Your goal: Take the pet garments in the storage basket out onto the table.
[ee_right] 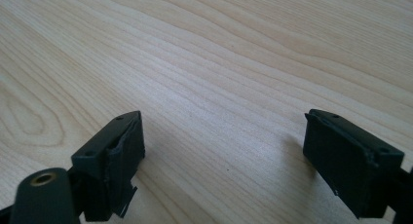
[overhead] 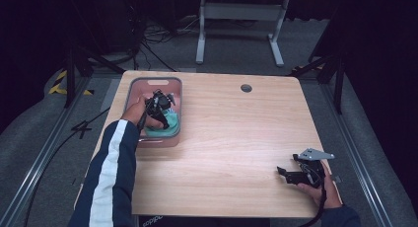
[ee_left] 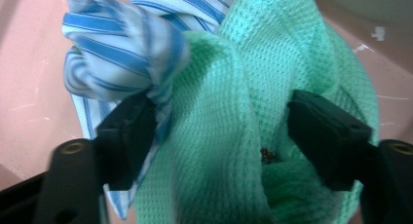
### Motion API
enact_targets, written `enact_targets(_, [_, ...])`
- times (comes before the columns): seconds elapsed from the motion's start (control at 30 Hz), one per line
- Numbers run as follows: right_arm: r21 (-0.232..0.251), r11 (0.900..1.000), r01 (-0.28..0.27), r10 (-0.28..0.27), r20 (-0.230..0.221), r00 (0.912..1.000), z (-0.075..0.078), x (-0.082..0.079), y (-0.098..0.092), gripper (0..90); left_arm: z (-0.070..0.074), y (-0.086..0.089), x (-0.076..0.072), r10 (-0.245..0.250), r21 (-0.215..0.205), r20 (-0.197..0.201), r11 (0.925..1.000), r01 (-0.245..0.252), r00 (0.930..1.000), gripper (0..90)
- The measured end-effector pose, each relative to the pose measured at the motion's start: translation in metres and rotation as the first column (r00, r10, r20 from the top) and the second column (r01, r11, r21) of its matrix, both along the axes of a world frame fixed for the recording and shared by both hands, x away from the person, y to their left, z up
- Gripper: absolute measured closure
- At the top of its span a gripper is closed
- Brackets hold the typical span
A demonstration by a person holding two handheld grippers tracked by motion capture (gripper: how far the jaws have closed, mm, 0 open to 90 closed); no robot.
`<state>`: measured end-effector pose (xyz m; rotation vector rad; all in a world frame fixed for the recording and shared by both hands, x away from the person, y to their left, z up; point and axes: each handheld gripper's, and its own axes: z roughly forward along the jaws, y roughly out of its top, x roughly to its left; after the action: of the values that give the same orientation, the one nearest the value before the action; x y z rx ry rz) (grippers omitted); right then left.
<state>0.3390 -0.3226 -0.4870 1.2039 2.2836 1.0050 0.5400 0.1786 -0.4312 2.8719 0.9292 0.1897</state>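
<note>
The wooden counter [overhead: 231, 138] carries a pink plastic bin [overhead: 175, 89] at its far left. Inside lie a green waffle-weave cloth [ee_left: 219, 136] and a blue-striped cloth [ee_left: 122, 44]. The left gripper [ee_left: 219, 131] straddles both, jaws wide; I'd shift off the striped fabric before closing. The right gripper [ee_right: 224, 151] rests wide, empty, near the counter's front right.

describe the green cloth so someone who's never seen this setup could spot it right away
Start at the wooden table and find the pink bin near its far left corner. The green cloth lies bunched inside, with the left gripper open around a fold. Its mint waffle weave sets it apart from the blue-and-white striped cloth touching it.
</note>
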Motion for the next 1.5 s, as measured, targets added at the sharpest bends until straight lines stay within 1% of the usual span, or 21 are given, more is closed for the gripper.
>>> enact_targets(0.07, [0.000, 1.000, 0.000, 0.000, 0.000, 1.0000, 0.000, 0.000, 0.000, 15.3, 0.000, 0.002, -0.001, 0.002, -0.016, 0.007, 0.9999, -0.002, 1.0000, 49.3])
enact_targets(0.17, [0.000, 1.000, -0.001, 0.001, 0.000, 1.0000, 0.000, 0.000, 0.000, 15.3, 0.001, 0.003, 0.000, 0.007, -0.017, 0.000, 0.9998, -0.007, 1.0000, 59.2])
enact_targets(0.2, [0.000, 1.000, -0.001, 0.001, 0.000, 1.0000, 0.000, 0.000, 0.000, 15.3, 0.001, 0.003, -0.001, 0.005, -0.007, 0.018, 1.0000, -0.005, 0.9998, 63.1])
enact_targets(0.23, [0.000, 1.000, 0.000, 0.000, 0.000, 1.0000, 0.000, 0.000, 0.000, 15.3, 0.001, 0.002, -0.001, 0.004, 0.001, 0.024, 1.0000, -0.004, 0.9997, 66.8])
enact_targets(0.4, [-0.001, 1.000, -0.001, 0.001, 0.000, 1.0000, 0.000, 0.000, 0.000, 15.3, 0.002, -0.001, -0.002, -0.015, 0.032, 0.049, 0.9994, 0.013, 0.9987, 74.4])
enact_targets(0.43, [0.000, 1.000, -0.001, 0.001, 0.000, 1.0000, 0.000, 0.000, 0.000, 15.3, 0.003, -0.001, -0.003, -0.015, 0.031, 0.056, 0.9994, 0.013, 0.9983, 75.4])
enact_targets(0.5, [-0.001, 1.000, -0.001, 0.001, 0.000, 1.0000, 0.000, 0.000, 0.000, 15.3, 0.005, 0.002, -0.004, -0.013, 0.008, 0.084, 0.9999, 0.012, 0.9964, 76.8])
enact_targets(0.53, [0.000, 1.000, 0.000, 0.000, 0.000, 1.0000, 0.000, 0.000, 0.000, 15.3, 0.006, 0.003, -0.004, -0.007, 0.000, 0.079, 1.0000, 0.007, 0.9968, 77.2])
enact_targets(0.63, [0.000, 1.000, -0.001, 0.001, 0.000, 1.0000, 0.000, 0.000, 0.000, 15.3, 0.011, 0.011, -0.006, 0.027, -0.056, 0.116, 0.9982, -0.021, 0.9929, 78.0])
enact_targets(0.67, [0.000, 1.000, -0.001, 0.001, 0.000, 1.0000, 0.000, 0.000, 0.000, 15.3, 0.011, 0.011, -0.006, 0.027, -0.056, 0.116, 0.9982, -0.021, 0.9929, 78.1])
enact_targets(0.7, [-0.001, 1.000, -0.001, 0.001, 0.000, 1.0000, 0.000, 0.000, 0.000, 15.3, 0.015, 0.014, -0.007, 0.028, -0.066, 0.118, 0.9976, -0.020, 0.9927, 78.2])
enact_targets(0.8, [-0.001, 1.000, -0.001, 0.001, 0.000, 1.0000, 0.000, 0.000, 0.000, 15.3, 0.020, 0.018, -0.009, 0.034, -0.089, 0.122, 0.9957, -0.023, 0.9919, 78.4])
enact_targets(0.97, [-0.001, 1.000, -0.001, 0.001, 0.000, 1.0000, 0.000, 0.000, 0.000, 15.3, 0.029, 0.021, -0.013, 0.020, -0.086, 0.135, 0.9962, -0.009, 0.9907, 78.5])
enact_targets(1.03, [-0.001, 1.000, -0.001, 0.001, 0.001, 1.0000, 0.000, 0.000, 0.000, 15.3, 0.030, 0.022, -0.014, 0.027, -0.092, 0.145, 0.9956, -0.014, 0.9891, 78.5])
enact_targets(1.07, [-0.001, 1.000, -0.001, 0.001, 0.000, 1.0000, 0.000, 0.000, 0.000, 15.3, 0.034, 0.022, -0.015, 0.013, -0.084, 0.134, 0.9965, -0.002, 0.9908, 78.5])
enact_targets(1.17, [-0.001, 1.000, -0.001, 0.001, 0.000, 1.0000, 0.000, 0.000, 0.000, 15.3, 0.038, 0.022, -0.018, 0.007, -0.070, 0.140, 0.9975, 0.003, 0.9901, 78.5])
enact_targets(1.2, [-0.001, 1.000, -0.001, 0.001, 0.001, 1.0000, 0.000, 0.000, 0.000, 15.3, 0.042, 0.023, -0.020, 0.009, -0.074, 0.154, 0.9972, 0.003, 0.9880, 78.5])
enact_targets(1.27, [0.000, 1.000, -0.001, 0.001, 0.000, 1.0000, 0.000, 0.000, 0.000, 15.3, 0.048, 0.025, -0.022, 0.006, -0.074, 0.161, 0.9973, 0.006, 0.9870, 78.5])
enact_targets(1.3, [-0.001, 1.000, -0.001, 0.001, 0.000, 1.0000, 0.000, 0.000, 0.000, 15.3, 0.053, 0.026, -0.023, -0.001, -0.062, 0.167, 0.9980, 0.012, 0.9860, 78.5])
enact_targets(1.43, [-0.001, 1.000, -0.001, 0.001, 0.000, 1.0000, 0.000, 0.000, 0.000, 15.3, 0.065, 0.028, -0.029, -0.005, -0.061, 0.195, 0.9980, 0.017, 0.9808, 78.6])
enact_targets(1.5, [-0.001, 1.000, -0.001, 0.001, 0.000, 1.0000, 0.000, 0.000, 0.000, 15.3, 0.072, 0.029, -0.032, -0.008, -0.062, 0.200, 0.9979, 0.021, 0.9798, 78.6])
